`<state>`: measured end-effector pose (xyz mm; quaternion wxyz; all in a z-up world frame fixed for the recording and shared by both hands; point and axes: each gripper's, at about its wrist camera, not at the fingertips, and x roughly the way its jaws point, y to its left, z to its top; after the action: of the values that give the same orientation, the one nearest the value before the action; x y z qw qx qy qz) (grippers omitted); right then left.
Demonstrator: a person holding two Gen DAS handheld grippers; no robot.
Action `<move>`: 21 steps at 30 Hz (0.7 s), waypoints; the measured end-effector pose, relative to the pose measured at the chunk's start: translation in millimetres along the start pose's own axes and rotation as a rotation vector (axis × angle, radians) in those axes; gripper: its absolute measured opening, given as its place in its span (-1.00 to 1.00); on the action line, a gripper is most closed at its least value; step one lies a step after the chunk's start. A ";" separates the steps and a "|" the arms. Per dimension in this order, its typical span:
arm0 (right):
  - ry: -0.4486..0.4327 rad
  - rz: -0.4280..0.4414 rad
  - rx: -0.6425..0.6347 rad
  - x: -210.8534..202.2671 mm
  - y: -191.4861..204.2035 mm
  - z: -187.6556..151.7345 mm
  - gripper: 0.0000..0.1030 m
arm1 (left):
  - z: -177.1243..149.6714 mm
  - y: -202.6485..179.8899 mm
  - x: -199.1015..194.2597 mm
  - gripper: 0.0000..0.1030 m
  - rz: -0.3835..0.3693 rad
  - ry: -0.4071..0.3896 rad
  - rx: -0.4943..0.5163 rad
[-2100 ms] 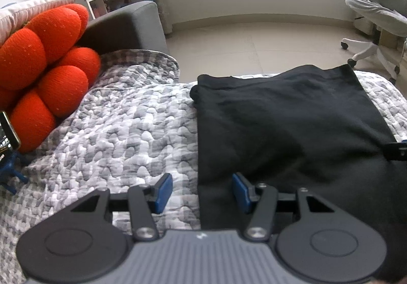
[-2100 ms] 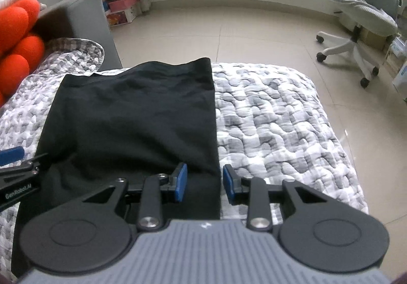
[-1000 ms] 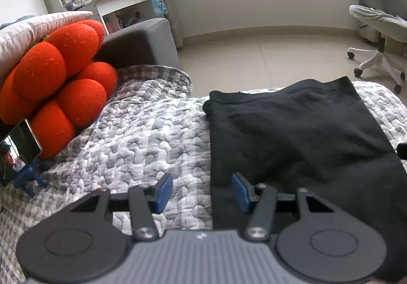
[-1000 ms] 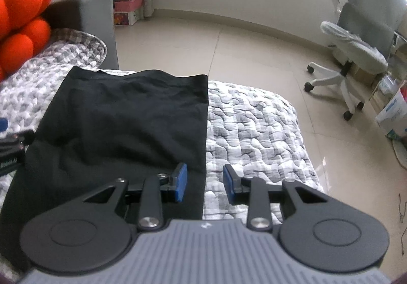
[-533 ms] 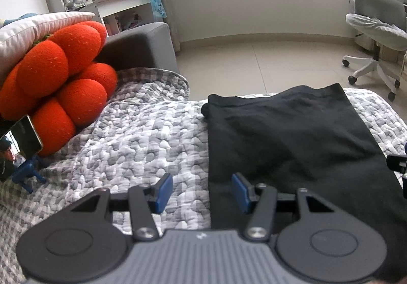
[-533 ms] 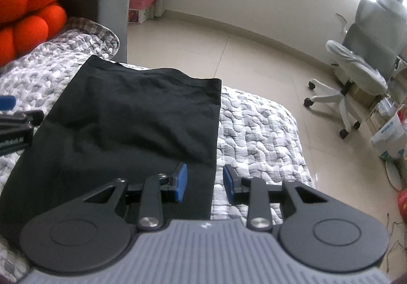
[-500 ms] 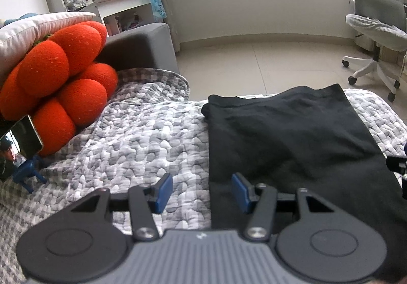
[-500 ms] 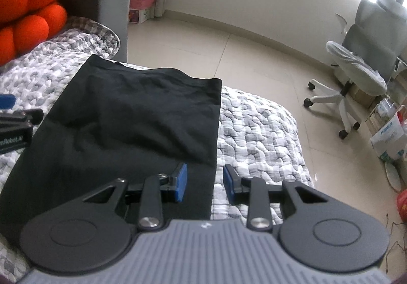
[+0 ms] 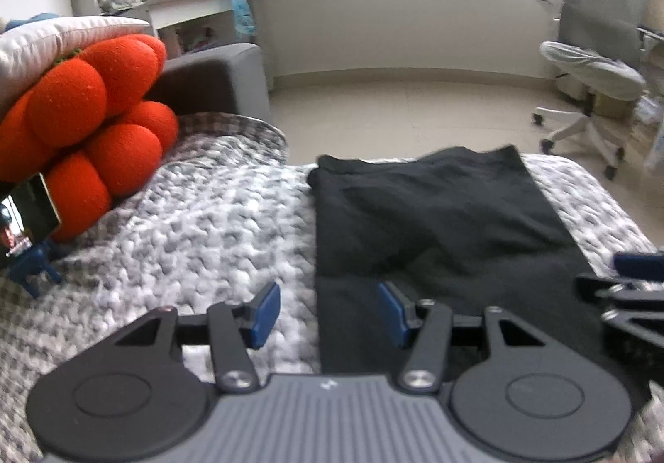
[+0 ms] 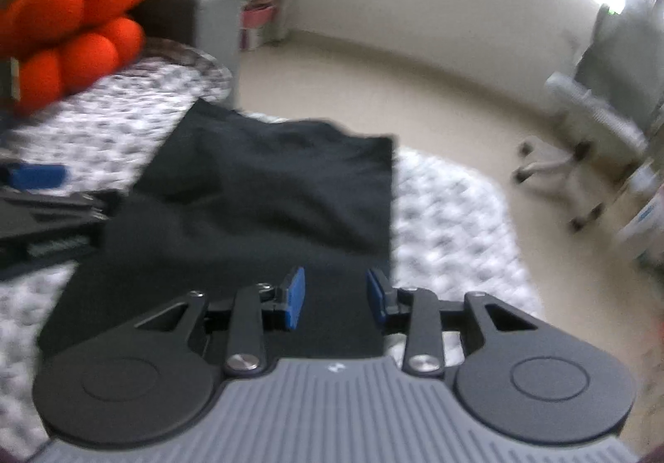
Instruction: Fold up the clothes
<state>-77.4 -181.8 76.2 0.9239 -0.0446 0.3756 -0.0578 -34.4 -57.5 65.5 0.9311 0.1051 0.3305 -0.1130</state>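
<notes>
A black garment (image 9: pixel 435 214) lies flat and folded into a long rectangle on the grey-white quilt (image 9: pixel 207 235). My left gripper (image 9: pixel 325 305) hovers open above the garment's near left edge, one finger over the quilt and one over the cloth. In the right wrist view, which is blurred, the garment (image 10: pixel 269 193) runs away from my right gripper (image 10: pixel 335 288). Its jaws are opening above the cloth near the right edge, with nothing pinched between the pads. Each gripper shows at the rim of the other's view.
An orange ball cushion (image 9: pixel 95 123) and a phone on a blue stand (image 9: pixel 25 222) sit at the left of the bed. A grey sofa arm (image 9: pixel 211 85) lies beyond. An office chair (image 9: pixel 593 69) stands on the tiled floor at the right.
Both grippers have drawn back from the garment, which now looks smaller and farther off. The right gripper's fingers stand slightly wider apart and now sit over the cloth instead of straddling its right edge.
</notes>
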 end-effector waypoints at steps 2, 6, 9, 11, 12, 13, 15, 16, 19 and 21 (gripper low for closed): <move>-0.006 -0.011 -0.039 -4.2 6.2 -5.9 -0.28 | -6.4 1.1 -5.6 0.05 -0.002 -0.004 0.013; 0.011 0.038 -0.015 -11.8 -1.6 -15.1 -0.28 | -16.0 9.3 -13.5 0.05 -0.018 0.012 0.002; 0.046 0.101 0.079 -15.1 -21.1 -20.2 -0.28 | -21.8 20.5 -17.1 0.05 -0.034 0.038 -0.021; 0.070 0.128 0.150 -15.6 -38.4 -23.7 -0.28 | -24.0 32.9 -17.4 0.05 -0.052 0.068 -0.057; 0.082 0.141 0.186 -15.9 -47.1 -25.5 -0.27 | -24.5 42.6 -17.1 0.05 -0.069 0.089 -0.090; 0.096 0.162 0.232 -17.2 -55.9 -29.2 -0.27 | -24.5 51.9 -16.9 0.05 -0.085 0.109 -0.124; 0.123 0.209 0.313 -19.0 -71.8 -37.0 -0.27 | -25.5 70.8 -18.0 0.07 -0.132 0.145 -0.196; 0.140 0.240 0.349 -19.5 -79.0 -41.9 -0.27 | -26.5 80.0 -18.8 0.09 -0.159 0.162 -0.231; 0.171 0.286 0.414 -20.8 -90.8 -51.8 -0.27 | -30.5 94.6 -21.9 0.10 -0.222 0.205 -0.303; 0.190 0.311 0.452 -22.0 -97.9 -57.8 -0.27 | -34.3 94.2 -23.6 0.10 -0.250 0.245 -0.325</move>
<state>-140.7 -277.8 62.5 0.8689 0.2262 0.4402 -0.0015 -46.2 44.8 66.0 0.8675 -0.0749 0.4653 -0.1591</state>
